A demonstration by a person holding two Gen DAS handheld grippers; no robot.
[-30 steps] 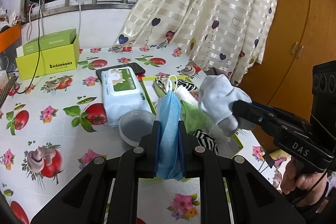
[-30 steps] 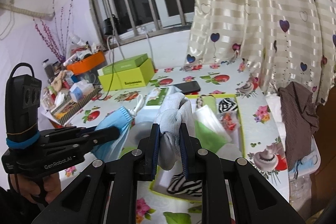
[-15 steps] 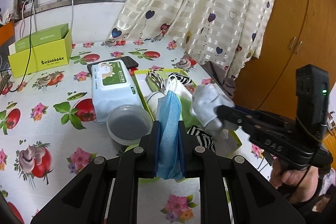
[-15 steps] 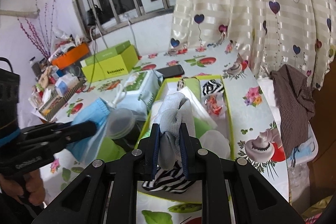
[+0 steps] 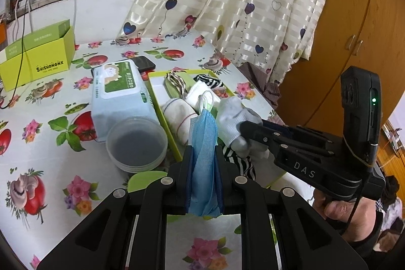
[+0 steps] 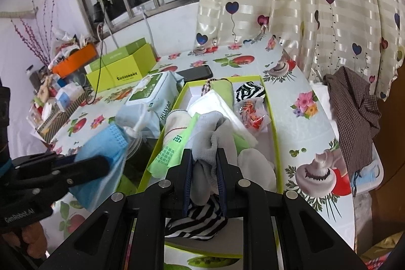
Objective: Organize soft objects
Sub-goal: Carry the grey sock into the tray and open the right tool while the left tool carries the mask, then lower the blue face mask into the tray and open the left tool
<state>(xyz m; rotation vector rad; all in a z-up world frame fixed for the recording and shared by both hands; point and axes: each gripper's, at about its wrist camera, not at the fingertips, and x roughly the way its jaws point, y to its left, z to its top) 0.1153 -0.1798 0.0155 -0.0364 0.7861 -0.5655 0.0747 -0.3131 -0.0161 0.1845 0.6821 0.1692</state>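
Note:
My left gripper (image 5: 204, 156) is shut on a blue face mask (image 5: 203, 143), held above the near end of a green-rimmed box (image 5: 162, 115). The mask also shows in the right wrist view (image 6: 101, 151). My right gripper (image 6: 204, 158) is shut on a white-grey sock (image 6: 211, 133) and holds it over the box (image 6: 274, 123). The sock also shows in the left wrist view (image 5: 233, 120). The box holds rolled white cloths (image 5: 177, 110), a zebra-striped cloth (image 6: 197, 222), a green packet (image 6: 174, 146) and other soft items.
A wet-wipes pack (image 5: 119, 98) and a round plastic tub (image 5: 136, 143) lie left of the box. A phone (image 5: 144, 63) and a green carton (image 5: 38, 57) sit farther back. A curtain (image 5: 227, 4), a brown cloth (image 6: 354, 113) and a wooden cabinet (image 5: 354, 29) are on the right.
My right gripper has lowered the sock toward the box. My left gripper has come nearer to the box with the mask still held.

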